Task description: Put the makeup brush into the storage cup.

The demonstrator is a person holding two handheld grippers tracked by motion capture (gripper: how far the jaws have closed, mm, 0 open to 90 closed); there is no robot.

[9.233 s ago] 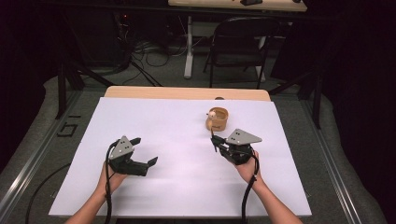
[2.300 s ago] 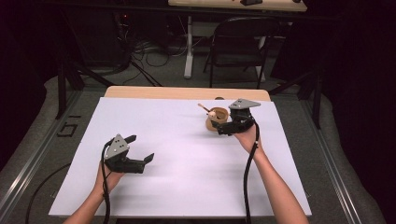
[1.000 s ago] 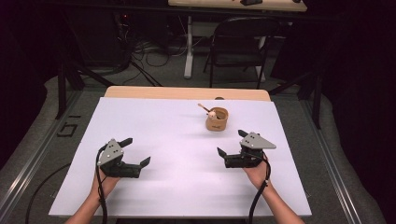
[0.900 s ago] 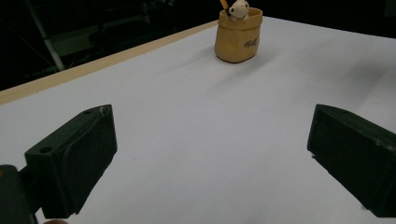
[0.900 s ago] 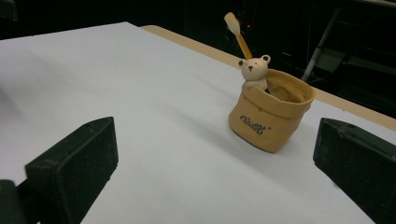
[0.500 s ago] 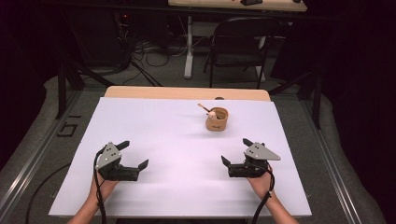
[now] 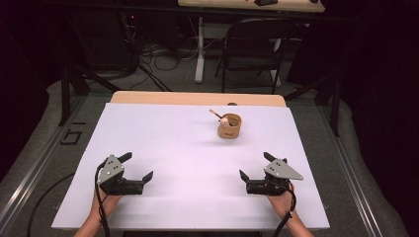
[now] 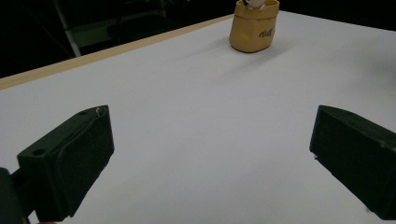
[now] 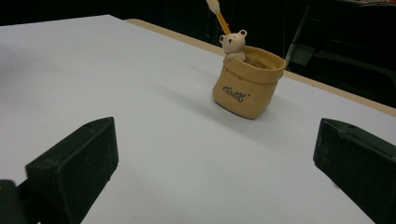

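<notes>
Landmark: tan sack-shaped pot (image 7: pixel 230 127), upright on the white table (image 7: pixel 188 148), toward the far edge and right of centre. A small bear figure (image 9: pixel 233 44) sits at its rim; a wooden stick (image 9: pixel 218 16) leans out of the pot, tilted away from it. Lettering on the pot's front, not legible.

Left gripper (image 7: pixel 138 168): well apart from the pot, on the near side and to its left, jaws spread wide, nothing between them.

Right gripper (image 7: pixel 254 168): near side of the pot, slightly to its right, well apart from it, jaws likewise wide, holding nothing.
</notes>
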